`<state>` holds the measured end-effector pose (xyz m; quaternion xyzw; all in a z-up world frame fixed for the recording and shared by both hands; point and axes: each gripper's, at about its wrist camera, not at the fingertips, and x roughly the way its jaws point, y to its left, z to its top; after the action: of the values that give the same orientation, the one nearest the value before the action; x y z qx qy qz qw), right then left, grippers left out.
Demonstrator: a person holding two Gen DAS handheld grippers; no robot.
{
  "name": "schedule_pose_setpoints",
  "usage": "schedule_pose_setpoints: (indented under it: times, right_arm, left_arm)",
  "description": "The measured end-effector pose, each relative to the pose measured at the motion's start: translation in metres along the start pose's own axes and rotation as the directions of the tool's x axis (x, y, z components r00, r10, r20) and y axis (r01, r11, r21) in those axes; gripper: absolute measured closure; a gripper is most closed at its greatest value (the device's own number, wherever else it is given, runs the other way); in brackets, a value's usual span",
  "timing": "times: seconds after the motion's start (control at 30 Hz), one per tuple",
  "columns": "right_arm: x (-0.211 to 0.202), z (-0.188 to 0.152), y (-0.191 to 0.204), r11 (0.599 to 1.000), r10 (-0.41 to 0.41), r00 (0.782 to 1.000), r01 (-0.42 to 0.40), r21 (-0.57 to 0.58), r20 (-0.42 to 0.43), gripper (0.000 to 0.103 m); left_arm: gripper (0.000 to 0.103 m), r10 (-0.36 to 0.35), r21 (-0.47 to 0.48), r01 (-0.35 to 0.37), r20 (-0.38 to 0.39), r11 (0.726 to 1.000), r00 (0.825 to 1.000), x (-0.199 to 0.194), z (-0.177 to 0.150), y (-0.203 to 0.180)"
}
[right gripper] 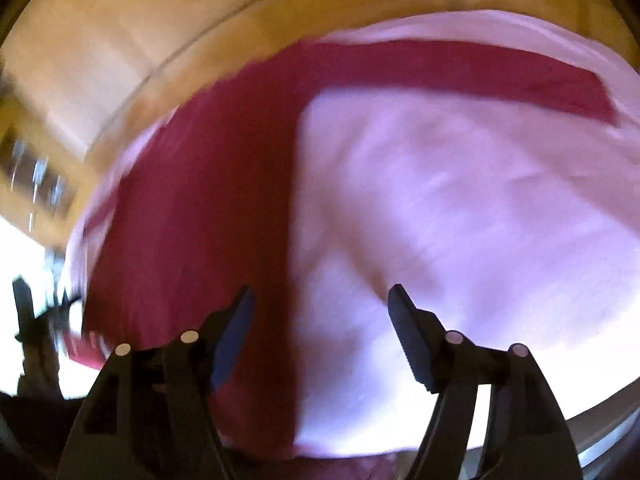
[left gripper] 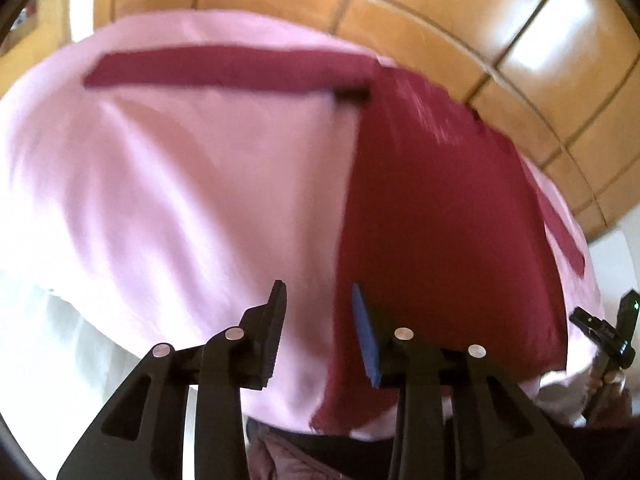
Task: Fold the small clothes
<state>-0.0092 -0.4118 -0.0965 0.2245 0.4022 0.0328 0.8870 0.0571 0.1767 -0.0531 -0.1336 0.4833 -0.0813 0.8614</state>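
Note:
A dark red garment lies flat on a pink cloth, with one long sleeve stretched out to the left at the far side. My left gripper hovers open over the garment's near left edge, and nothing is pinched between its fingers. In the right wrist view the same garment fills the left half and its sleeve runs to the right. My right gripper stands open above the garment's straight edge, holding nothing. The view is blurred.
The pink cloth covers the whole work surface and drops off at the near edge. Beyond it is a brown tiled floor. The other gripper shows at the far right edge of the left wrist view.

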Motion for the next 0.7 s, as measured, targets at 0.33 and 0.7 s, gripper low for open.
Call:
schedule_pose_setpoints:
  times: [0.33,0.7]
  right_arm:
    - [-0.001,0.093,-0.167,0.797,-0.175,0.952,-0.012,0.605,0.249,0.043]
    - [0.021,0.155,-0.195,0.740,-0.249,0.935,0.016,0.672,0.252,0.094]
  left_arm:
    - [0.047,-0.038,0.037,0.035,0.093,0.999,0.995,-0.002,0.018,-0.049]
    - [0.047,-0.105,0.134,0.108,-0.028,0.985,0.994,0.046,0.022,-0.109]
